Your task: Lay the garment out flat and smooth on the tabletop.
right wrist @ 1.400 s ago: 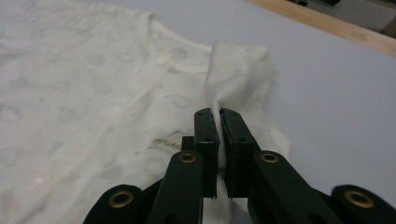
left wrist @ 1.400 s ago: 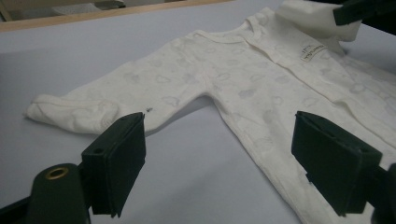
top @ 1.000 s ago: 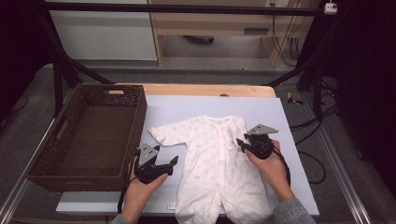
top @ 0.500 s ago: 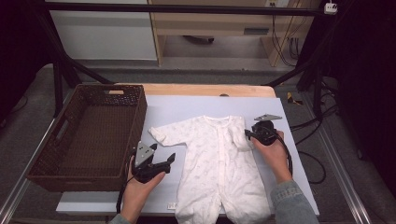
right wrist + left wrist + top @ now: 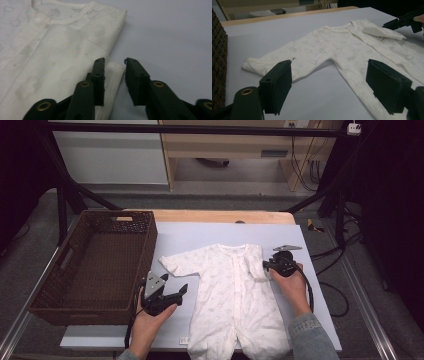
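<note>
A white baby romper (image 5: pixel 230 295) lies flat, front up, on a pale sheet (image 5: pixel 200 232). Its sleeve on my left is spread out. The other sleeve (image 5: pixel 384 33) is folded in over the chest. My left gripper (image 5: pixel 181 291) rests on the sheet just short of the spread sleeve, jaws wide open with nothing in them (image 5: pixel 328 62). My right gripper (image 5: pixel 265 266) sits low at the folded sleeve's end. Its jaws have just been closing and stand narrowly apart (image 5: pixel 114 61), with the cuff hem (image 5: pixel 113 72) between them and a gap on one side.
A dark wicker basket (image 5: pixel 150 245) stands at the left of the table, right beside the left gripper. The sheet's bare part runs behind the romper to the wooden table edge (image 5: pixel 225 216). Cables hang off the table's right side (image 5: pixel 330 290).
The right gripper moved a little farther back and right, then settled low at the sleeve's end with its jaws narrower. The left gripper stayed where it was.
</note>
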Action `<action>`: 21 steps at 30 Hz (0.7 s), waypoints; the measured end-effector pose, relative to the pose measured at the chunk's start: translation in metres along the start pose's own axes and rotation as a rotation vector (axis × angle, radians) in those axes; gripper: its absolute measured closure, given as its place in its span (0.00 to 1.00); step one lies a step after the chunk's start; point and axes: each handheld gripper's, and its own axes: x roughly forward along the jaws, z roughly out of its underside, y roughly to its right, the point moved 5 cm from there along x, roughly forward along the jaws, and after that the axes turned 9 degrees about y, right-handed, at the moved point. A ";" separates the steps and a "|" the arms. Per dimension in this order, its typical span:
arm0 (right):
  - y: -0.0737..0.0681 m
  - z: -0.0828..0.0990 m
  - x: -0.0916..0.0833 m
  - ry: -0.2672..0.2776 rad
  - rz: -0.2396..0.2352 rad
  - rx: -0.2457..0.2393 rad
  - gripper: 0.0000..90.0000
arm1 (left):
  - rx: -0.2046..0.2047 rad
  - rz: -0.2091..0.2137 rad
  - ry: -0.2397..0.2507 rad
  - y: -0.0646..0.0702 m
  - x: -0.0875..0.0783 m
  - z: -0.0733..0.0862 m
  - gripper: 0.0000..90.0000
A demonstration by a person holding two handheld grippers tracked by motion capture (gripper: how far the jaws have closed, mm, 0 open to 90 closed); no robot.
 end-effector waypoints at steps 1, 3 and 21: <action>-0.001 0.000 0.000 -0.004 0.002 -0.006 0.87 | -0.001 0.001 -0.001 0.000 0.000 0.000 0.23; -0.005 0.000 -0.001 -0.009 -0.007 -0.025 0.94 | 0.001 0.001 0.000 0.000 0.000 0.000 0.23; 0.020 -0.011 -0.046 0.114 0.094 -0.051 0.99 | 0.002 -0.009 0.007 -0.002 -0.002 -0.002 0.24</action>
